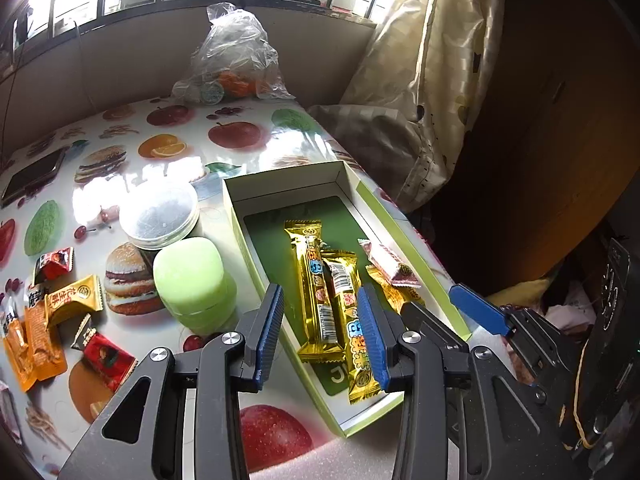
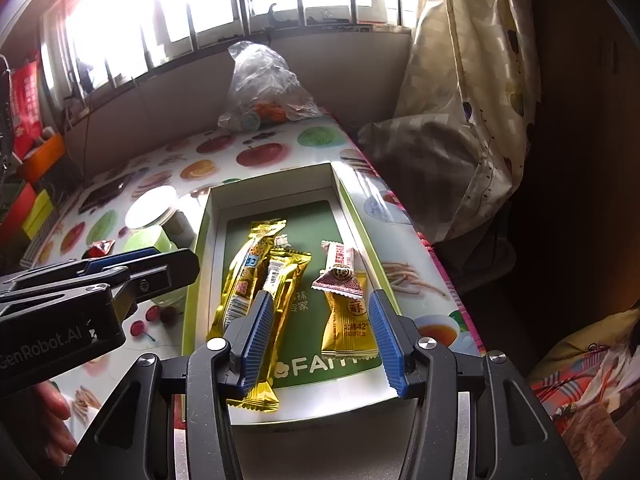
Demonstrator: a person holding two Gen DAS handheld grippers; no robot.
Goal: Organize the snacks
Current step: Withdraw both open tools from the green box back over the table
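A: Your right tool [image 2: 320, 344] points steeply down over the near end of the box [image 2: 200, 240], with its blue pads [image 2: 386, 340] apart and nothing pressed between them. What do you see in the gap?

B: The short gold candy [image 2: 350, 320] lies on the box floor between your pads, close to the right one, though whether it touches I cannot tell. A small pink-and-white candy [image 2: 340, 268] rests on its far end. Your left pad hangs in front of the two long gold bars [image 2: 248, 276], which lie side by side in the left half of the box.

A: And your left tool [image 1: 324, 332]?

B: It is tilted down as well, above the near left part of the same box [image 1: 236, 216]. Its pads [image 1: 270, 328] stand partly apart and grip nothing; the gold bars [image 1: 320, 288] show through the gap, lying flat in the box below. From the right wrist camera your left tool [image 2: 160, 258] reaches in from the left edge, over the surface [image 2: 280, 152] beside the box.

A: What is left outside the box?

B: On the fruit-patterned surface [image 1: 180, 128] to the left are loose candies in red, yellow and orange wrappers [image 1: 72, 300]. Between them and the box stand a pale green container [image 1: 192, 280] and a clear-lidded jar [image 1: 160, 216]. A phone [image 1: 32, 176] lies further left, and a plastic bag [image 1: 236, 56] sits at the far edge.
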